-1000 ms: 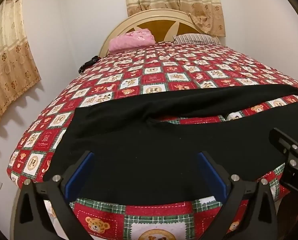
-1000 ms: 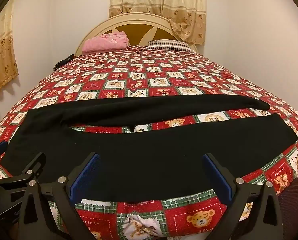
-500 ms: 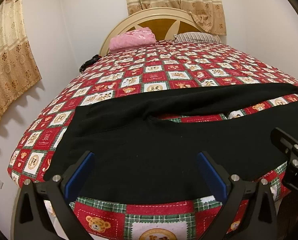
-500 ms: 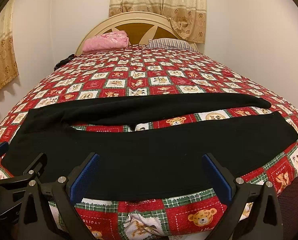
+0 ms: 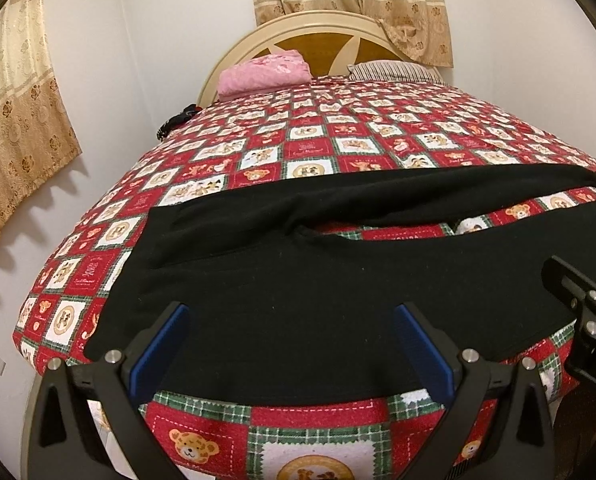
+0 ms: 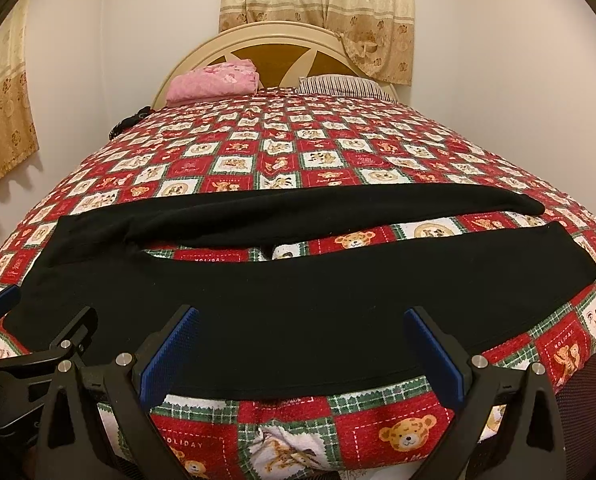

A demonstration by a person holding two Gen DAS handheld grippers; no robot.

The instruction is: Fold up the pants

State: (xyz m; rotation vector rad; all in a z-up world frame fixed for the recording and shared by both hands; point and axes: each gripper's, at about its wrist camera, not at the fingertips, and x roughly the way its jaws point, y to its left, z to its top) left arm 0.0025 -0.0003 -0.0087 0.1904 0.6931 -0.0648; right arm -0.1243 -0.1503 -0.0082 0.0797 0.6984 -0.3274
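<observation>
We see black pants [image 6: 298, 304] spread flat across the bed [image 6: 298, 148], near its foot edge, w/ both legs running out to the right & apart. Our left gripper [image 5: 289, 344] & right gripper [image 6: 300, 344] hang over the pants, jaws spread wide, pinching nothing.

"HOLIDAY" reads clearly on the bedspread [image 6: 338, 152], stitched in pale letters on a red square at the near left edge in the right wrist view. The same word shows again on a red square at the near right corner, and once more on a red patch between the two legs of the black pants [image 6: 298, 312]. In the left wrist view, white letters "D" and part of another sit on the right gripper [image 5: 594, 320] at the right edge. Other patch lettering is too small to read.
</observation>
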